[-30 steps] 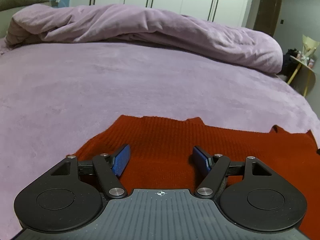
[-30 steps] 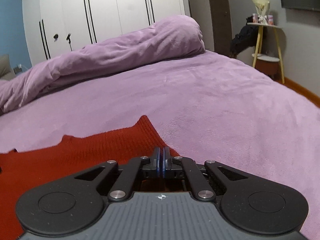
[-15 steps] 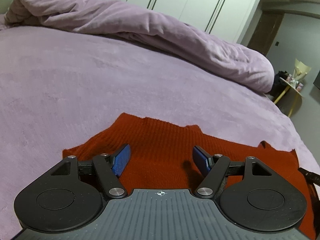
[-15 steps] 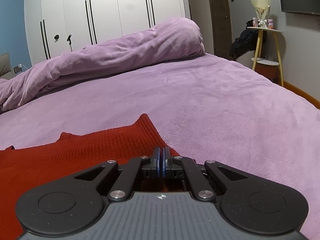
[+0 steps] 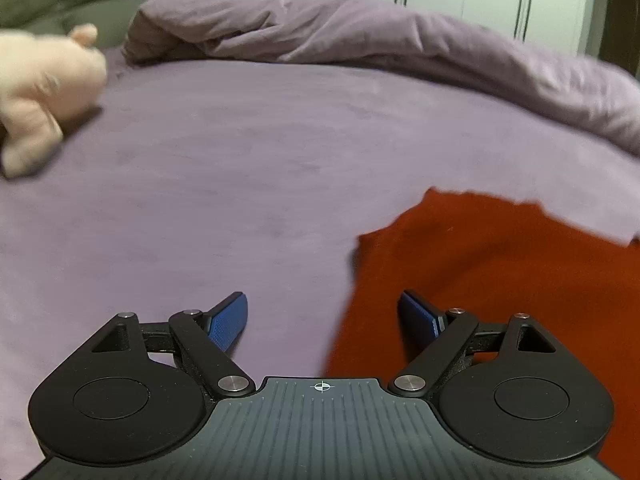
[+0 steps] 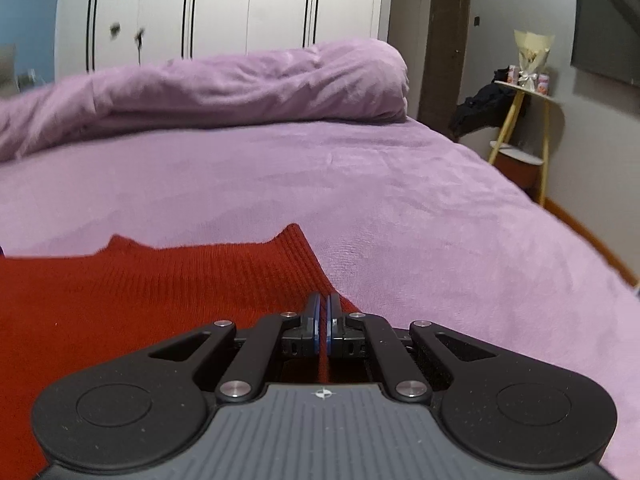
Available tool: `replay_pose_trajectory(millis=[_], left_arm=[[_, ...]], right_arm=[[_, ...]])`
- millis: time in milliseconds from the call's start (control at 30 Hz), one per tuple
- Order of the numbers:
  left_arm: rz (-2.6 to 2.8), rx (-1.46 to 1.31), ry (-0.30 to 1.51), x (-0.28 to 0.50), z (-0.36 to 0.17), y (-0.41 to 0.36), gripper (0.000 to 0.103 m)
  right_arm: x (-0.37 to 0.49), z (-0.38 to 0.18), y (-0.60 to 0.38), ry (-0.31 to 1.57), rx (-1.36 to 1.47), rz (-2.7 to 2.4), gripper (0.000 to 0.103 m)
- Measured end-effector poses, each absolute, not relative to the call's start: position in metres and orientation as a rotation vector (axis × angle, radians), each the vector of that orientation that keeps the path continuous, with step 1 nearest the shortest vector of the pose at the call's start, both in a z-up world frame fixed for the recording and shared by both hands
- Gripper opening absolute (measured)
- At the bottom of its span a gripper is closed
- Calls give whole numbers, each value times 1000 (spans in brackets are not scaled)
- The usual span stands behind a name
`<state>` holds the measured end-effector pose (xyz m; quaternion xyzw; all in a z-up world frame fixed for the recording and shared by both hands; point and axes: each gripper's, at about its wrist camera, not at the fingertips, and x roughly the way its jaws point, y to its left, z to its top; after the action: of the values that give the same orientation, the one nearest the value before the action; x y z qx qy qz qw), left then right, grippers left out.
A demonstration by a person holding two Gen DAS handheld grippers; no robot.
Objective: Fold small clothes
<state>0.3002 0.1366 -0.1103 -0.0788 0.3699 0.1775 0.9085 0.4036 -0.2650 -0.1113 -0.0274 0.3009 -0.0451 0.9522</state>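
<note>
A red knit garment lies flat on the purple bed. In the left wrist view it fills the lower right. My left gripper is open and empty, straddling the garment's left edge: its right finger is over the red knit, its left finger over bare bedding. In the right wrist view the garment spreads to the left. My right gripper is shut on the garment's right edge, with red fabric pinched between the blue pads.
A rolled purple duvet lies across the far side of the bed. A pink plush toy sits at the far left. A small side table with a bouquet stands right of the bed. White wardrobes stand behind.
My left gripper has swung left, off the middle of the garment to its left edge; the plush toy came into view. My right gripper stayed shut on the right edge.
</note>
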Motion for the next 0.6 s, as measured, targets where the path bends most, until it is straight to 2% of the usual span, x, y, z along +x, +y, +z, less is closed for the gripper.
replay_pose_trajectory(millis=[67,167,333,433,600], left_arm=[[352,-121,785,284,-100,139,86],[265,-176,827,253,-89,148,86],[54,-494,874,201,-90,164,83],[-48,-724,898,198,-108,170,79],[-53,-882,854,223,-122,177,72]], right_arm=[[394,-97,-260,633,-48,-124,7],[354,-75,-255,579,1,-68,9],[279,-54,-218,537,17,133,10],[253,-55,-177,536,-8,266,10],[249,-63,-115,603,17,392,10]])
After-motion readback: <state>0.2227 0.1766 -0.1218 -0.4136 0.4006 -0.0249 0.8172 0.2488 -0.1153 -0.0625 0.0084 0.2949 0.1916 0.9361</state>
